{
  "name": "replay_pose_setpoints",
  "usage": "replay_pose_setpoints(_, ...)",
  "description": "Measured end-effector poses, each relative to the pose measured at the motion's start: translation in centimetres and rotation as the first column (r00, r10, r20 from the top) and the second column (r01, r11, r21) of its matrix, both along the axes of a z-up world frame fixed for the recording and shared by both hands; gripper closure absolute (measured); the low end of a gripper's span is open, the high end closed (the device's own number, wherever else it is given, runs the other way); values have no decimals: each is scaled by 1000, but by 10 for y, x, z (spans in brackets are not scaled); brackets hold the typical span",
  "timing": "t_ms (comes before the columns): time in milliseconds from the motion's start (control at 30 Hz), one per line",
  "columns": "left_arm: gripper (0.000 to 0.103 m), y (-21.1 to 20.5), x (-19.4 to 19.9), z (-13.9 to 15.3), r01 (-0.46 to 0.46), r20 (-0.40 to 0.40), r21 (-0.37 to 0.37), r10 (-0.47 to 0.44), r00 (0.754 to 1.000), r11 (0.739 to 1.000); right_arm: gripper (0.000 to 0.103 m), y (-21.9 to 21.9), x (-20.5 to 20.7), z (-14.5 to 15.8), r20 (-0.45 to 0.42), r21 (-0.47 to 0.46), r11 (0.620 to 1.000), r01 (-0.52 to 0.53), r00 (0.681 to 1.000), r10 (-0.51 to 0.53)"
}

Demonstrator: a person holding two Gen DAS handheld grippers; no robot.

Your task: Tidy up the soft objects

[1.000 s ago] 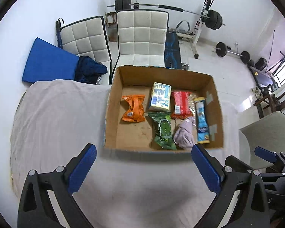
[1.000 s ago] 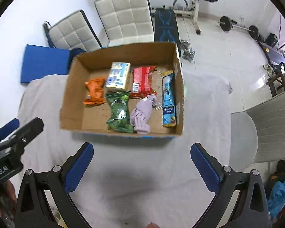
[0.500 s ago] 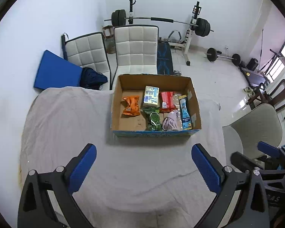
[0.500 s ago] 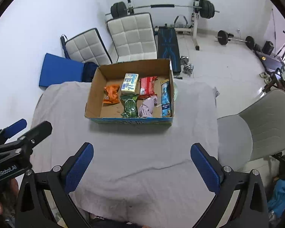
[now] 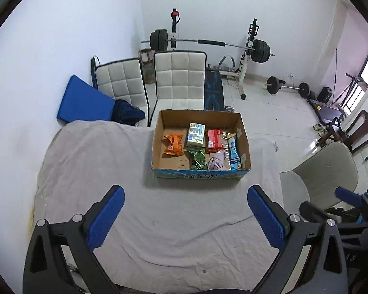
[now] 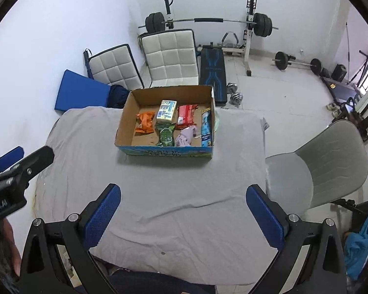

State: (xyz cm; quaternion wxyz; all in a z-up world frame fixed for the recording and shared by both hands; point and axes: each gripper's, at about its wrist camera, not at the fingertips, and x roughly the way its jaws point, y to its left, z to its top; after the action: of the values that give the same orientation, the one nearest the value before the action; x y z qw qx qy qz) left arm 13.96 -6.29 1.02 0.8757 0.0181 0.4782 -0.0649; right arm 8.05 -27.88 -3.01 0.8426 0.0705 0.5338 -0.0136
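An open cardboard box point(image 5: 157, 144) point(image 6: 124, 122) stands on the far part of a table covered with a grey cloth point(image 5: 98, 161) point(image 6: 90, 147). Inside lie an orange packet point(image 5: 173, 144) point(image 6: 144, 122), a pale yellow pack point(image 5: 195, 134) point(image 6: 166, 109), a red packet point(image 5: 214, 140) point(image 6: 186, 114), a green packet point(image 5: 198, 159) point(image 6: 166, 136), a lilac cloth point(image 5: 217, 163) point(image 6: 185, 137) and a blue stick pack point(image 5: 233, 151) point(image 6: 205, 127). My left gripper point(image 5: 184, 210) and right gripper point(image 6: 182, 209) are both open and empty, well back from the box above the cloth.
Two white padded chairs point(image 5: 179, 78) point(image 5: 120, 83) and a blue mat point(image 5: 83, 100) stand behind the table. A beige chair point(image 6: 331, 161) is at the right side. A barbell rack point(image 5: 208, 46) and weights stand on the floor at the back.
Both grippers have drawn back and up from the box, which now looks smaller and farther away. Both stay open and empty.
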Motion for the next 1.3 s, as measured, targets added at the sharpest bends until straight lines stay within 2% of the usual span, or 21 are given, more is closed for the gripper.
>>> replay_pose_setpoints(433, 0, 8, 12, 4, -49, 71, 14, 48, 996, 999, 0, 0, 14, 25, 135, -87, 995, 58, 990, -45)
replay_pose_setpoints(633, 0, 7, 15, 4, -54, 82, 34, 51, 995, 998, 0, 1, 18, 32, 153, -87, 995, 58, 987, -45)
replay_pose_setpoints(1300, 0, 12, 14, 10, -62, 91, 10, 60, 994, 998, 0, 3, 15, 46, 193, -101, 993, 57, 980, -37)
